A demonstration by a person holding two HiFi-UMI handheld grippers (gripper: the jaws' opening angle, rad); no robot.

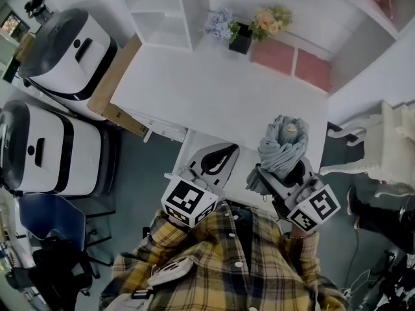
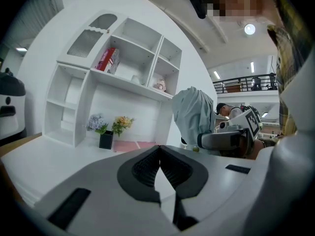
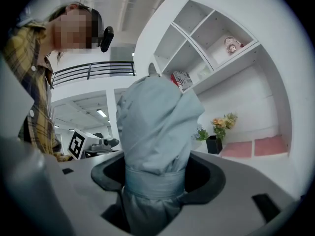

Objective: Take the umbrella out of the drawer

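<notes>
The right gripper (image 3: 158, 183) is clamped on the banded waist of the folded umbrella (image 3: 156, 124), which stands upright over the near edge of the white desk (image 1: 214, 89). The left gripper (image 2: 160, 170) has its jaws together, holding nothing. The slack grey-blue fabric bunches softly and will likely slide. A firm grip at the strap and a steady, vertical carry should prevent slipping.

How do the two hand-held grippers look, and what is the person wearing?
The left hand-held gripper and right hand-held gripper both have light grey shells with black pads lining curved jaws. Each carries a white cube with black square markers. The shirt is yellow-and-dark plaid.
</notes>
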